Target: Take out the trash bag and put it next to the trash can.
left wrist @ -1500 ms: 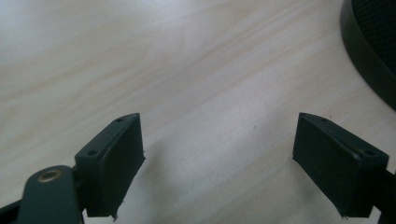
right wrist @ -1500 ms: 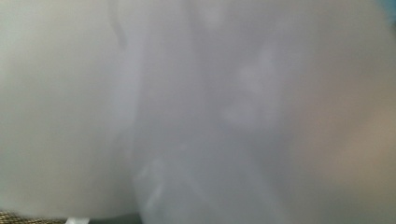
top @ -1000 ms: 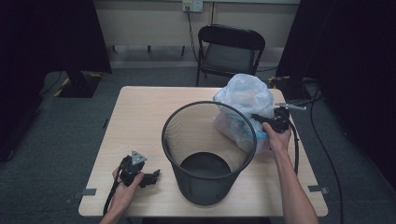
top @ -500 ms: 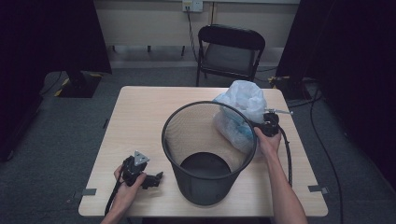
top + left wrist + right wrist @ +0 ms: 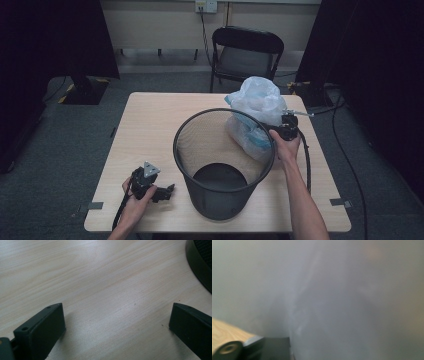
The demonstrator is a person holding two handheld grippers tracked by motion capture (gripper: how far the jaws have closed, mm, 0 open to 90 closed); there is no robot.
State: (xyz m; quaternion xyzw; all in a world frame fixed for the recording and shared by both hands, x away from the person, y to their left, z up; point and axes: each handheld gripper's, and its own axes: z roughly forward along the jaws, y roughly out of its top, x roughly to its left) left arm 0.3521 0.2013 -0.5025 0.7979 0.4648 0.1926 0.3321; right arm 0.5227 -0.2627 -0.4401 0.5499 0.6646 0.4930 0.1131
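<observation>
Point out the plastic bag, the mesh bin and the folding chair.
plastic bag [image 5: 257, 102], high view, its bulging top.
mesh bin [image 5: 200, 160], high view, its inner wall.
folding chair [image 5: 239, 61], high view, its seat.

Take the bin [image 5: 223, 162] as your landmark: it stands upright on the table [image 5: 150, 125], a little right of the table's middle and toward your edge. The bag [image 5: 255, 117] sits on the table behind the bin and to its right, pressed against the bin's far right rim. Your right gripper [image 5: 280, 129] is just right of the bin's rim, up against the bag. Your left gripper [image 5: 167, 192] rests on the table left of the bin's base, near your edge. The chair [image 5: 245, 52] stands on the floor beyond the table, well behind the bin.
</observation>
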